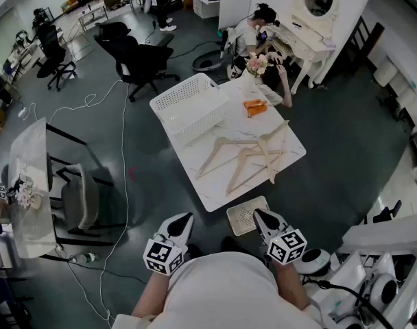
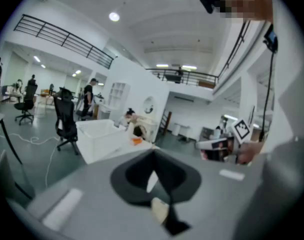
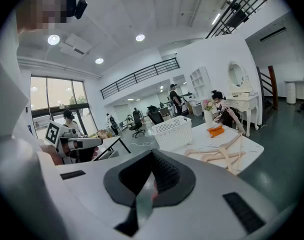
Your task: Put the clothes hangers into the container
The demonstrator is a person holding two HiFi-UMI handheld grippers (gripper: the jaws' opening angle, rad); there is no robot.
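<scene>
Several pale wooden hangers (image 1: 246, 153) lie overlapping on the white marble table (image 1: 195, 177), right of a white perforated basket (image 1: 188, 105). In the right gripper view the hangers (image 3: 223, 151) and the basket (image 3: 174, 130) show beyond the jaws. Both grippers hang close to my body, well short of the table. My left gripper (image 1: 183, 220) is shut and empty. My right gripper (image 1: 259, 215) is also shut with nothing between its jaws. In the left gripper view the basket (image 2: 99, 134) sits far ahead.
An orange object (image 1: 255, 106) and a flower vase (image 1: 255, 66) sit on the table's far side, where a person (image 1: 256, 29) is seated. A small white crate (image 1: 245, 216) stands on the floor by the table's near corner. Black office chairs (image 1: 136, 57) and cables (image 1: 119, 156) are at the left.
</scene>
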